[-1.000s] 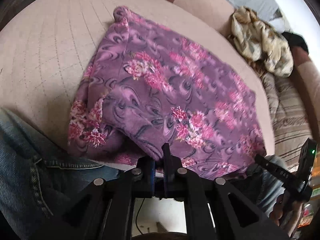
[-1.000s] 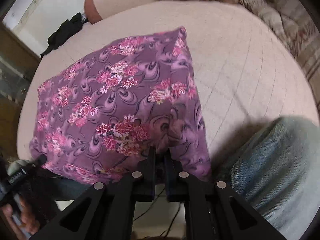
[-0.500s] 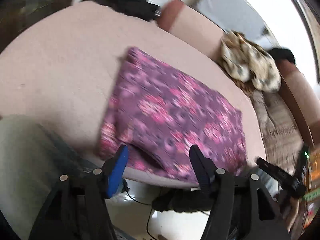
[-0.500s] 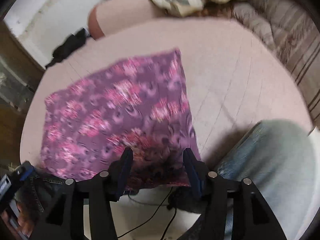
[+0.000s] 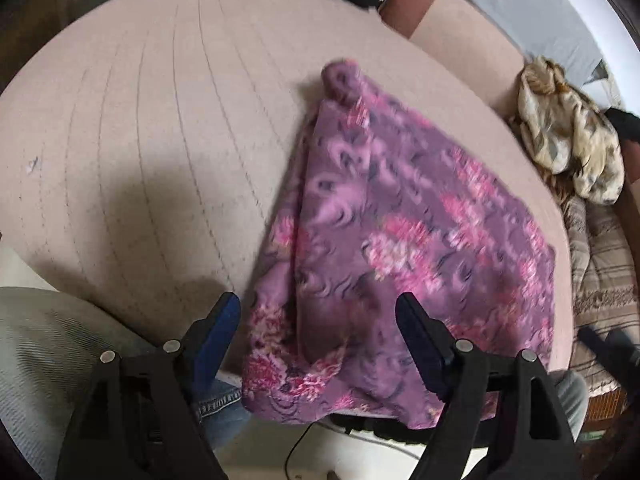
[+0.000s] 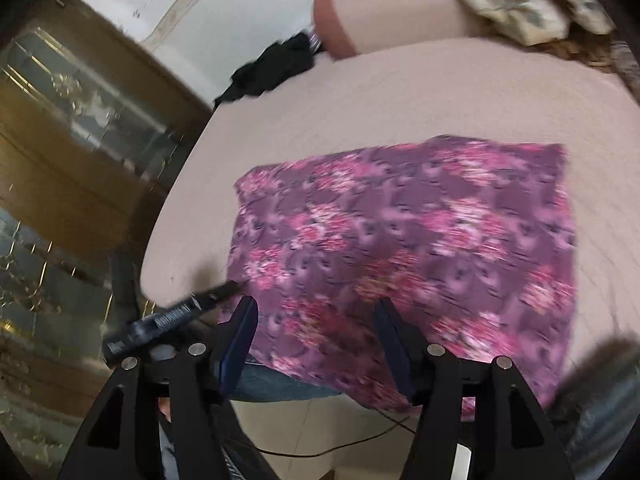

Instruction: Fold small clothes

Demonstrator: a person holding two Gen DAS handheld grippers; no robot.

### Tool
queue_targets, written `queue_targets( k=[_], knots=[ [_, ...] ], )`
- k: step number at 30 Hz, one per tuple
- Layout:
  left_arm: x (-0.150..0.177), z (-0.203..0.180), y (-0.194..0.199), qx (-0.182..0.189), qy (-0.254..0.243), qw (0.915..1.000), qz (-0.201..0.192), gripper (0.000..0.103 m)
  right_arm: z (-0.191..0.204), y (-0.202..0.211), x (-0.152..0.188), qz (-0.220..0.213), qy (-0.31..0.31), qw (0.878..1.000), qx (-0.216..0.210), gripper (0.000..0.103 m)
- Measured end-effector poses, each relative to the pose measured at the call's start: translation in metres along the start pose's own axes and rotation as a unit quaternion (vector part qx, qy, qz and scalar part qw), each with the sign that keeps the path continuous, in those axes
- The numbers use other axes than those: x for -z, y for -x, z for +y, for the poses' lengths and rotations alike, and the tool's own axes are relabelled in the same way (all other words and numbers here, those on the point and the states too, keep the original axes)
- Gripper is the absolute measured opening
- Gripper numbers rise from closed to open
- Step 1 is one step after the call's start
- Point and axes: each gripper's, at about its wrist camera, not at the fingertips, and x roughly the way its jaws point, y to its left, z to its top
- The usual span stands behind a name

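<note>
A purple garment with pink flowers (image 5: pixel 408 240) lies folded on the beige quilted table (image 5: pixel 140 140), its near edge hanging over the table's front. It also shows in the right wrist view (image 6: pixel 420 232). My left gripper (image 5: pixel 318 320) is open and empty, just above the garment's near left corner. My right gripper (image 6: pixel 316 324) is open and empty over the garment's near edge. The left gripper's tip (image 6: pixel 172 316) shows at the left of the right wrist view.
A cream patterned cloth pile (image 5: pixel 568 132) lies on the sofa at the right. A black cloth (image 6: pixel 272 68) sits at the table's far edge. A wooden glass cabinet (image 6: pixel 72 128) stands to the left. The person's jeans (image 5: pixel 218 404) are below the table edge.
Both grippers were shut on the garment's near edge a second ago. They opened, let it go, and now hover open; both cameras have swung sideways.
</note>
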Motion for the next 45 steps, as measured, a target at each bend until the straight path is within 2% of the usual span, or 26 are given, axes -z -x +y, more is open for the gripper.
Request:
queue_targets(
  k=[1, 3, 4, 5, 7, 9, 13, 16, 19, 21, 24, 25, 27, 28, 29, 30, 32, 34, 38, 41, 45],
  knots=[
    [-0.001, 0.000, -0.006, 0.004, -0.002, 0.9999, 0.010, 0.079, 0.006, -0.011, -0.010, 0.014, 0.005, 1.000, -0.009, 0.065],
    [0.002, 0.003, -0.016, 0.004, -0.003, 0.9995, 0.032, 0.064, 0.017, -0.030, -0.025, 0.034, 0.016, 0.999, -0.022, 0.065],
    [0.003, 0.004, -0.015, -0.008, -0.005, 0.9996, 0.028, 0.052, 0.019, -0.038, -0.030, 0.040, 0.019, 0.999, -0.024, 0.065],
    [0.003, 0.005, -0.012, -0.002, -0.002, 0.9998, 0.020, 0.033, 0.028, -0.051, -0.041, 0.051, 0.025, 0.998, -0.029, 0.065],
    [0.003, 0.009, -0.009, 0.036, 0.010, 0.9991, 0.019, 0.016, 0.038, -0.066, -0.051, 0.067, 0.034, 0.996, -0.040, 0.065],
    [0.004, 0.014, -0.003, 0.049, 0.020, 0.9985, 0.011, 0.015, 0.055, -0.084, -0.063, 0.086, 0.044, 0.994, -0.043, 0.065],
    [0.006, 0.024, 0.018, 0.130, 0.048, 0.9900, -0.025, 0.014, 0.085, -0.116, -0.080, 0.129, 0.063, 0.989, -0.046, 0.067],
    [0.008, 0.027, 0.026, 0.154, 0.055, 0.9856, -0.042, 0.014, 0.101, -0.142, -0.087, 0.160, 0.074, 0.983, -0.042, 0.073],
    [0.007, 0.027, 0.026, 0.159, 0.056, 0.9849, -0.040, 0.014, 0.124, -0.174, -0.086, 0.199, 0.102, 0.974, -0.022, 0.073],
    [0.008, 0.025, 0.027, 0.158, 0.054, 0.9851, -0.042, 0.014, 0.141, -0.199, -0.083, 0.233, 0.130, 0.964, -0.001, 0.073],
    [0.008, 0.023, 0.026, 0.150, 0.046, 0.9866, -0.045, 0.014, 0.160, -0.231, -0.075, 0.264, 0.169, 0.948, 0.053, 0.072],
    [0.008, 0.019, 0.026, 0.146, 0.042, 0.9874, -0.047, 0.014, 0.164, -0.240, -0.072, 0.277, 0.183, 0.941, 0.067, 0.071],
    [0.010, 0.015, 0.027, 0.134, 0.032, 0.9892, -0.051, 0.013, 0.170, -0.260, -0.063, 0.287, 0.223, 0.924, 0.117, 0.059],
    [0.010, 0.010, 0.025, 0.129, 0.031, 0.9899, -0.051, 0.013, 0.169, -0.266, -0.061, 0.288, 0.232, 0.919, 0.135, 0.044],
    [0.011, 0.009, 0.024, 0.127, 0.031, 0.9902, -0.049, 0.013, 0.165, -0.271, -0.059, 0.290, 0.232, 0.916, 0.150, 0.041],
    [0.011, 0.009, 0.023, 0.127, 0.032, 0.9902, -0.047, 0.013, 0.163, -0.271, -0.058, 0.289, 0.230, 0.917, 0.150, 0.039],
    [0.013, 0.006, 0.025, 0.123, 0.025, 0.9909, -0.050, 0.013, 0.163, -0.263, -0.055, 0.278, 0.238, 0.919, 0.148, 0.025],
    [0.015, -0.003, 0.027, 0.112, 0.007, 0.9920, -0.058, 0.013, 0.161, -0.251, -0.054, 0.268, 0.241, 0.921, 0.148, 0.019],
    [0.022, -0.020, 0.039, 0.090, -0.027, 0.9919, -0.086, 0.013, 0.152, -0.230, -0.059, 0.246, 0.221, 0.935, 0.126, 0.016],
    [0.032, -0.035, 0.060, 0.075, -0.057, 0.9889, -0.115, 0.013, 0.143, -0.201, -0.068, 0.217, 0.199, 0.952, 0.080, 0.016],
    [0.043, -0.062, 0.091, 0.070, -0.085, 0.9841, -0.139, 0.013, 0.121, -0.148, -0.080, 0.175, 0.152, 0.973, -0.005, 0.014]
  ],
)
